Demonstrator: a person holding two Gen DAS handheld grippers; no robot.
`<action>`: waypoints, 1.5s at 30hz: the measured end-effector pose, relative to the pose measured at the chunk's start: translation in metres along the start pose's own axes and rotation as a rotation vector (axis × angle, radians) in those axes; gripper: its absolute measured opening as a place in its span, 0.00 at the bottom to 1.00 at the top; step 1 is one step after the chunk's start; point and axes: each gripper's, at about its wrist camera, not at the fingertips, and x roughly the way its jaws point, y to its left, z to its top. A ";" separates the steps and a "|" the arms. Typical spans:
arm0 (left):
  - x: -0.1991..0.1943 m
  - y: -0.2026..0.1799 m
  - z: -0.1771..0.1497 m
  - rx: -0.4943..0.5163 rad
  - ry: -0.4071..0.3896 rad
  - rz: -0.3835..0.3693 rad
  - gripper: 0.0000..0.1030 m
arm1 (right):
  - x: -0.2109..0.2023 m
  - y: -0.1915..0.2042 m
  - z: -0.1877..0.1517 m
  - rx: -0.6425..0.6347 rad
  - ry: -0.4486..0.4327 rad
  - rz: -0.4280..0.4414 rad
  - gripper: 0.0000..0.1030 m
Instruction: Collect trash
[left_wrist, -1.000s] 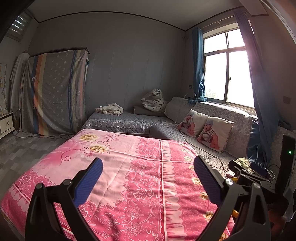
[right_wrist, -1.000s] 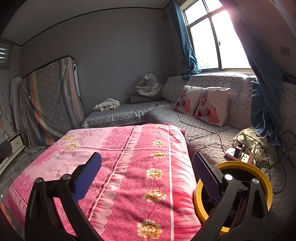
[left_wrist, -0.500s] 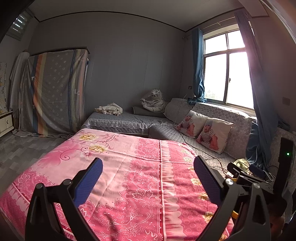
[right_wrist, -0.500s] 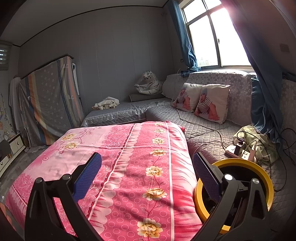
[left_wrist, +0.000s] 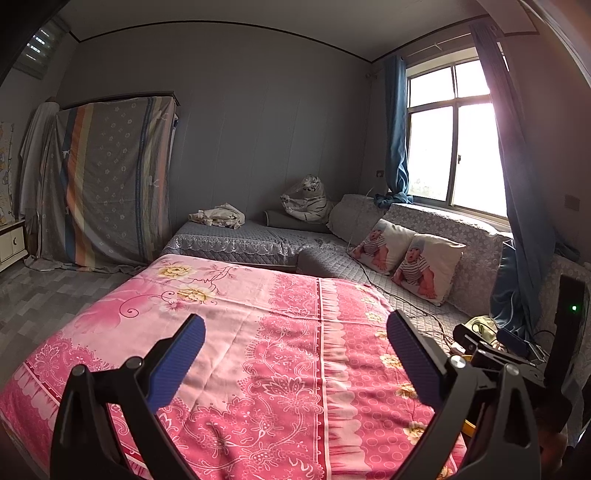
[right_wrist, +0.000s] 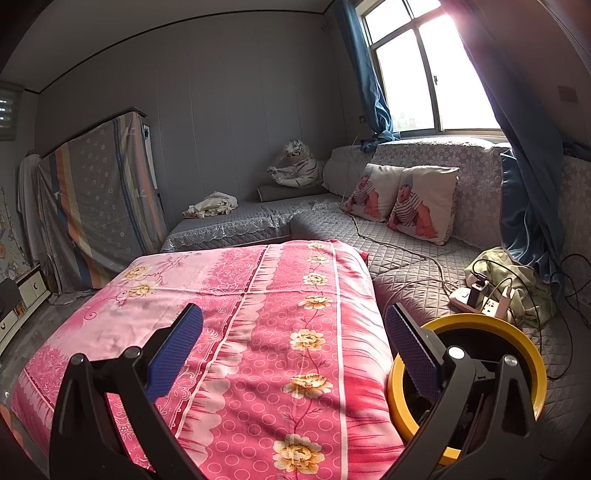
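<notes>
Over the pink bedspread (left_wrist: 258, 332) I hold my left gripper (left_wrist: 295, 341) with its jaws spread wide and nothing between them; my right gripper (right_wrist: 293, 332) hangs over the same cover (right_wrist: 258, 314), equally wide and empty; beside the right one, at the bed's edge on the grey couch (right_wrist: 424, 254), stands a yellow-rimmed bin (right_wrist: 517, 332); I see no loose trash on the bedspread, though the bin's dark inside is hard to read.
</notes>
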 end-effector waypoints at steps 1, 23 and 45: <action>0.000 0.000 0.000 0.000 0.001 -0.001 0.92 | 0.000 0.000 0.000 0.000 0.000 0.000 0.92; 0.002 -0.002 0.000 0.001 0.004 -0.007 0.92 | 0.002 -0.002 -0.002 0.002 0.005 0.000 0.92; 0.001 -0.001 0.000 0.012 -0.006 -0.019 0.92 | 0.002 -0.002 -0.002 0.001 0.006 -0.002 0.92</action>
